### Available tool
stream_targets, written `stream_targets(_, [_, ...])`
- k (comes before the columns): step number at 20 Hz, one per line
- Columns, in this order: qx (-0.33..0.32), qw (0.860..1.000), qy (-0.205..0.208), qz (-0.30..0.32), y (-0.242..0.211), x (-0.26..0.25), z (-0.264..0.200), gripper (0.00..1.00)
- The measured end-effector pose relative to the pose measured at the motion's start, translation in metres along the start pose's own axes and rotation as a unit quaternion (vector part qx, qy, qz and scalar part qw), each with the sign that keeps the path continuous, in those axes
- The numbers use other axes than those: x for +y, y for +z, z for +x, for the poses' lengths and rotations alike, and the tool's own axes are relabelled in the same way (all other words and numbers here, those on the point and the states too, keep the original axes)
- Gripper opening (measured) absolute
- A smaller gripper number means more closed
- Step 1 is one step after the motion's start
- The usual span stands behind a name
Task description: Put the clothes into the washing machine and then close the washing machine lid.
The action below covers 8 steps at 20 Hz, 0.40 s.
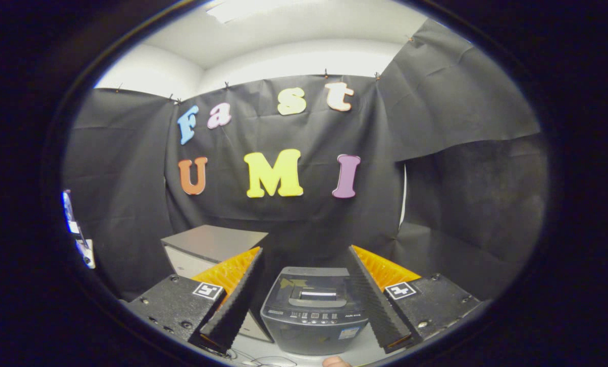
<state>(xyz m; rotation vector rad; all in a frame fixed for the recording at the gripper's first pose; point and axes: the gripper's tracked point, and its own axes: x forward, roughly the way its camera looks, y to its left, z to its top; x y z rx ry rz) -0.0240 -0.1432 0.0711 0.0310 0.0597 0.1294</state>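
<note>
A small dark grey top-loading washing machine (311, 311) stands on the white table, seen between my two fingers and a little beyond them. Its lid lies flat over the tub, with a control strip along the front edge. My gripper (306, 255) is open, with nothing between the fingers. The left finger (235, 300) and right finger (372, 300) frame the machine from either side. No clothes are visible from here.
A grey-topped white box (209, 250) stands behind and to the left of the washer. A fingertip of a person (334, 362) shows at the table's near edge below the washer. Black cloth walls close the booth behind and on both sides.
</note>
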Motion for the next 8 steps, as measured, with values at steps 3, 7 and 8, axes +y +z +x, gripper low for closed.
stream_targets(3, [-0.018,1.0,0.002,0.002,0.017,-0.002,-0.041,1.0])
stream_targets(7, [-0.034,0.999,-0.012,0.003,0.027,-0.006,-0.081,1.0])
stream_targets(8, [-0.039,0.999,-0.019,0.007,0.03,-0.007,-0.09,1.0])
